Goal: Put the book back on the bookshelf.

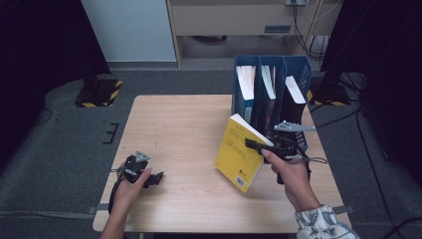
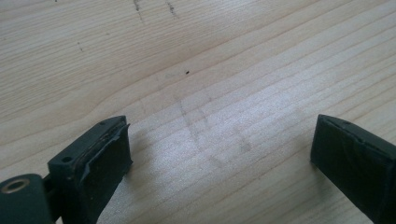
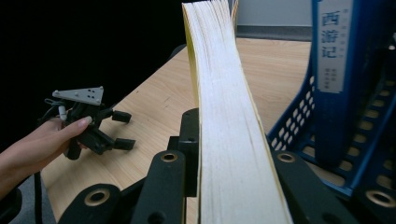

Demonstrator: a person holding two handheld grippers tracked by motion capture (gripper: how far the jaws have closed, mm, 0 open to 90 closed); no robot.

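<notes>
Right gripper: jaws clenched on the yellow book, gripping its long page edge. The right gripper view looks straight along the cream page block, with 1 black jaw pressed to each cover. The book is tilted, its upper corner leaning toward the blue file rack, its lower corner down by the wooden table; whether that corner touches the surface cannot be told. The book sits just in front of the rack, over the table's right half.

Rack: 3 compartments, each holding upright books or folders. A blue spine with white Chinese characters shows close on the right in the right gripper view.

Left gripper: released, jaws spread wide. In the left gripper view the 2 black pads stand far apart with bare wood grain between them, nothing held. It sits low over the table's near-left corner, well apart from the book, in the person's left hand.
</notes>
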